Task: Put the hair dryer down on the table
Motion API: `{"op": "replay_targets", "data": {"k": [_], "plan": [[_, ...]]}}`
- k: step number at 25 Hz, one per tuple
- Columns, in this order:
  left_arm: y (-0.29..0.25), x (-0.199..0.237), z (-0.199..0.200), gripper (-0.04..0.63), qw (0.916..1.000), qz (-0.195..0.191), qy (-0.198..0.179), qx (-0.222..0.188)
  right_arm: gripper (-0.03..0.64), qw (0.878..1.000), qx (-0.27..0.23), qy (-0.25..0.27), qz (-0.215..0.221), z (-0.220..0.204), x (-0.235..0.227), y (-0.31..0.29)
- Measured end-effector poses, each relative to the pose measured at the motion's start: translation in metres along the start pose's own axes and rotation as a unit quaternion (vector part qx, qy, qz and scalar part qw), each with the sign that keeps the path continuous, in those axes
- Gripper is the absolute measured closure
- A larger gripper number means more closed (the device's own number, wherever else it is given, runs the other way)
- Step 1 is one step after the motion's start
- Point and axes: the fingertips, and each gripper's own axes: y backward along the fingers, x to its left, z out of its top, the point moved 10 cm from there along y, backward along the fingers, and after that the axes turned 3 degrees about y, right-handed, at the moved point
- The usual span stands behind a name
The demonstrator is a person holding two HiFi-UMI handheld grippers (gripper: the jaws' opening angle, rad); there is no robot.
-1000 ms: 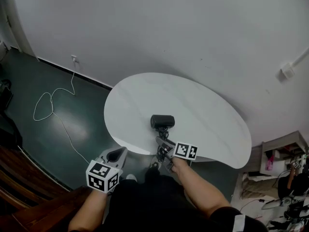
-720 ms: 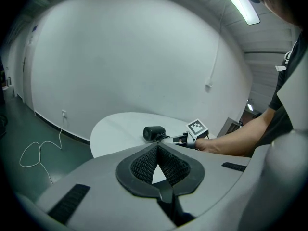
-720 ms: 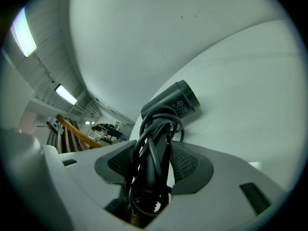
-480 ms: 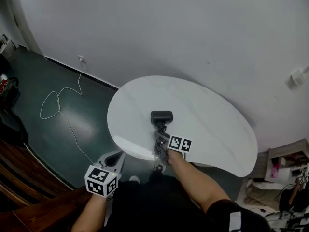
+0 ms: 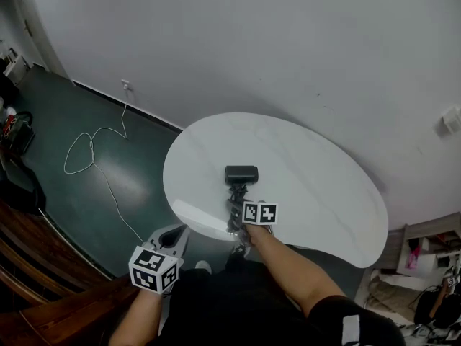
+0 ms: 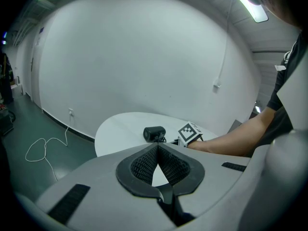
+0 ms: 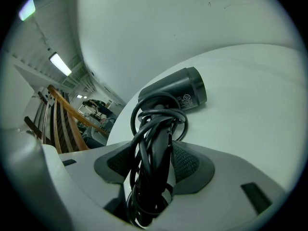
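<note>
Hair dryer point(image 5: 241, 174), black and cord-wrapped, now further in from white oval table's point(image 5: 324, 186) near edge; right gripper's point(image 5: 236, 215) jaws opening round its handle, left gripper's point(image 5: 175, 232) together. Dark green floor point(image 5: 86, 114).

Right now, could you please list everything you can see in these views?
table: one, white, oval, in front of the person, near the white wall.
hair dryer: one, black, barrel lying on the table towards its near edge, cord wound round the handle.
cable: one, white, looped on the dark green floor left of the table.
wooden furniture: one piece, brown, bottom left of the head view.
left gripper: one, grey, fingers together and empty, held low, left of the table.
right gripper: one, grey, at the table's near edge, fingers opening, the hair dryer's handle between them and against the pads.
forearm: one, bare, behind the right gripper.
</note>
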Motion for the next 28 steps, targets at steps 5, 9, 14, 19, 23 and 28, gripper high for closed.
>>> {"op": "replay_targets", "data": {"k": [5,9,14,19,23,28], "plan": [[-0.002,-0.002,-0.001,0.584,1.0,-0.005,-0.001,0.001,0.383,1.0,0.014,0.021,0.004,-0.002,-0.001,0.002],[0.001,-0.003,-0.003,0.584,0.9999,-0.01,-0.003,0.001,0.377,0.999,0.008,0.037,-0.004,-0.004,0.0,0.01],[0.005,-0.005,-0.005,0.584,0.9997,-0.018,-0.011,-0.009,0.376,0.999,-0.018,0.026,-0.016,-0.01,-0.001,0.033],[0.008,-0.011,-0.006,0.584,0.9991,-0.032,-0.025,-0.014,0.376,0.998,-0.055,0.036,-0.017,-0.019,0.008,0.073],[0.011,-0.014,-0.005,0.584,0.998,-0.047,-0.041,-0.013,0.376,0.993,-0.107,0.051,0.0,-0.022,0.03,0.11],[0.018,-0.022,-0.007,0.584,0.9957,-0.069,-0.062,-0.008,0.503,0.982,-0.177,0.063,0.03,-0.035,0.071,0.158]]}}
